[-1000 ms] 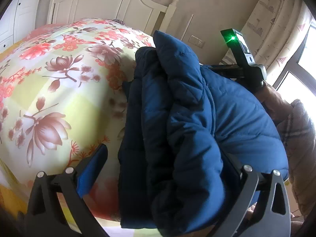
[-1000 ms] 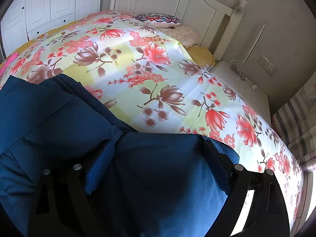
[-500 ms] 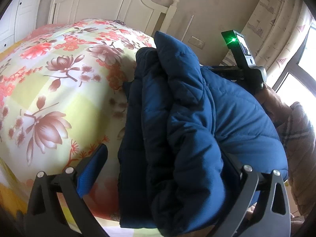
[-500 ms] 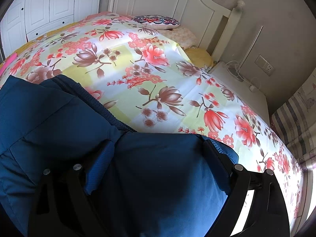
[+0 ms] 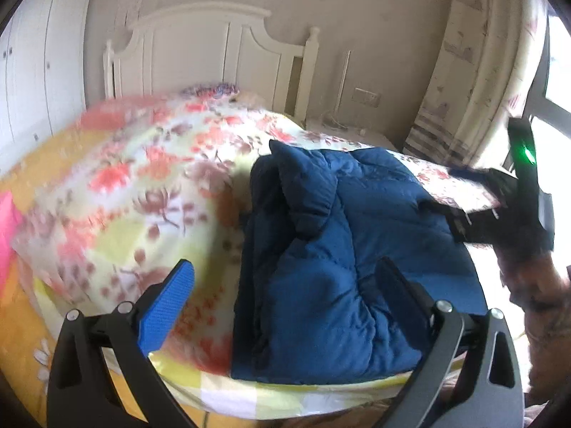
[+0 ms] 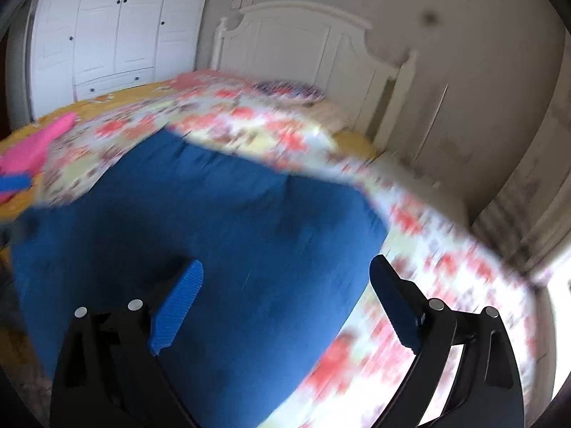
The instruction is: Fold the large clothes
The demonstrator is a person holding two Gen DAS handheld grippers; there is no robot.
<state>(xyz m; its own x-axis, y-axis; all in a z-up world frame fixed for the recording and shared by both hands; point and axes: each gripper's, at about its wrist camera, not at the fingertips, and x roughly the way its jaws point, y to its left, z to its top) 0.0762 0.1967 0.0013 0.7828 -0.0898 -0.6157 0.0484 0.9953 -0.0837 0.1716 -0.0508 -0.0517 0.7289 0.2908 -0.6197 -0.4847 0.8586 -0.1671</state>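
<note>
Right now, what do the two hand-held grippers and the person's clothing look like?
Each hand-held gripper, left and right, has black angular fingers with silver rivets and ribbed blue pads. From the left wrist view, the right one's black body carries an upright black module with a green light. A plaid sleeve shows, blurred.

Left hand-held gripper (image 5: 282, 292) jaws spread wide, right hand-held gripper (image 6: 289, 296) just opened wider, nothing gripped
</note>
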